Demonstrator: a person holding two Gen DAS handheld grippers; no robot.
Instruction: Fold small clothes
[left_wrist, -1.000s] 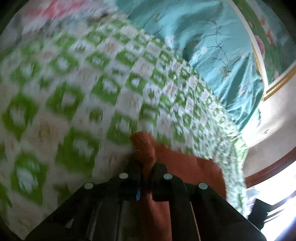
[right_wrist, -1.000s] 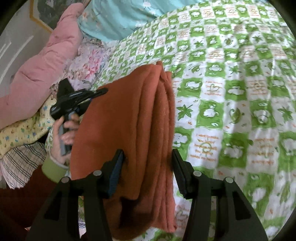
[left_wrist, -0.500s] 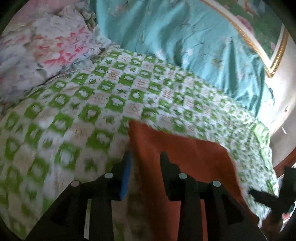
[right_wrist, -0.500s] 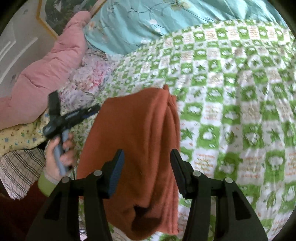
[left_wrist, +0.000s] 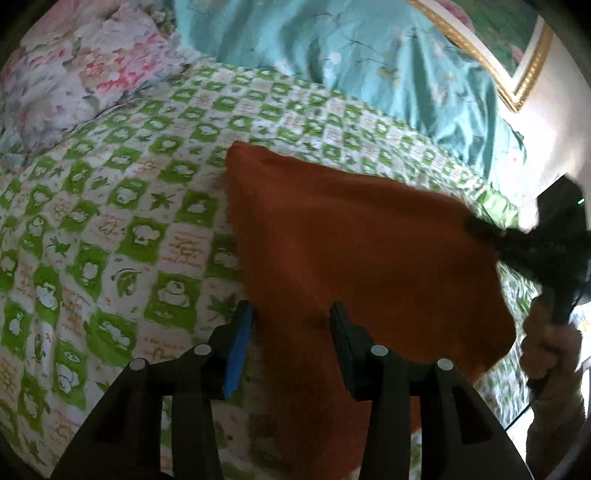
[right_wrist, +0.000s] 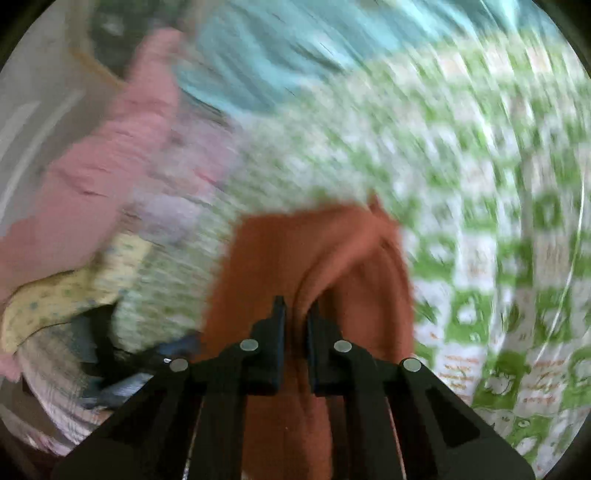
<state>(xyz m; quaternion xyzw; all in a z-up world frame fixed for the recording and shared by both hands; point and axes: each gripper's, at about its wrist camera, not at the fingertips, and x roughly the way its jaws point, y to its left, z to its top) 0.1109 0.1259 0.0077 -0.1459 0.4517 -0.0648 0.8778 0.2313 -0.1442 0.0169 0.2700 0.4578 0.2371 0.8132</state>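
Note:
A folded rust-orange garment (left_wrist: 351, 251) lies on the green-and-white checked bedspread (left_wrist: 110, 229). My left gripper (left_wrist: 291, 321) is open, its jaws on either side of the garment's near edge. The right gripper shows at the garment's far right edge in this view (left_wrist: 491, 240), held in a hand. In the blurred right wrist view my right gripper (right_wrist: 295, 317) is shut on a raised fold of the orange garment (right_wrist: 332, 258). The bedspread (right_wrist: 498, 258) lies to the right.
A teal quilt (left_wrist: 369, 62) and a floral pillow (left_wrist: 74, 85) lie at the head of the bed. A gold-framed picture (left_wrist: 517, 55) hangs behind. A pink duvet (right_wrist: 110, 166) and a yellow dotted cloth (right_wrist: 66, 295) lie left in the right wrist view.
My left gripper let go of the garment and opened. My right gripper closed on a fold of the garment and is moving fast; its view is blurred.

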